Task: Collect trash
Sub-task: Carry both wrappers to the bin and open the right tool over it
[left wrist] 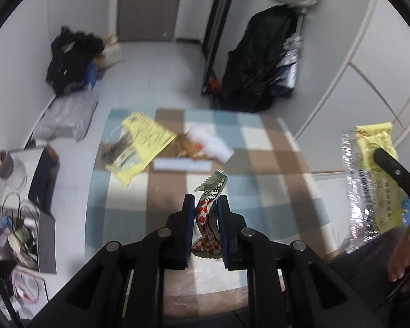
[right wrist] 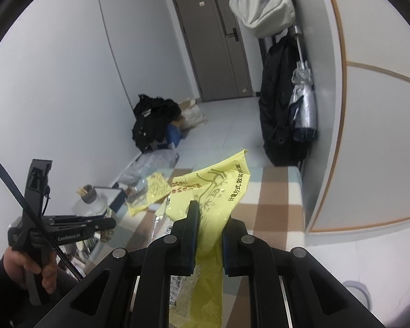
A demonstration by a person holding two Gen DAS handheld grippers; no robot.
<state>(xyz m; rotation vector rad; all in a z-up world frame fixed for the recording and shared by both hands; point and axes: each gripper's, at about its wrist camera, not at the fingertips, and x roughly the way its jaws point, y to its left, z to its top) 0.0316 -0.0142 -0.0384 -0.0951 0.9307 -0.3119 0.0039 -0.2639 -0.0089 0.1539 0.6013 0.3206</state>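
While both of my tools are loaded, I am judging this to be the carry step of the trash collection, not the picking step. My left gripper (left wrist: 204, 213) is pinching a crumpled red-and-white checked wrapper (left wrist: 207, 218), its blue pads pressing on either side, and the wrapper's serrated green end is sticking up beyond the tips, clear of the checked blanket (left wrist: 259, 169) below. My right gripper (right wrist: 209, 227) is clamping a yellow printed bag (right wrist: 213, 188), whose top is fanning out past the fingers while its lower part is hanging down between the arms of the tool. In the left view that same bag is showing at the far right, off the surface.

More trash is lying on the blanket farther away: a second yellow bag (left wrist: 145, 139) to the left, with a white tissue (left wrist: 213, 142) and something brown and crumpled (left wrist: 187, 147) just beside it, and a flat white strip (left wrist: 181, 165) nearer to me.

I am not seeing any bin or sack in either view, so I cannot tell where these two pieces are going. The next move, as I am reading it, is calling for finding that container, bringing each tool over its mouth, and only then letting the pads part; both wrappers are light and springy, so they may be clinging to a pad on release.
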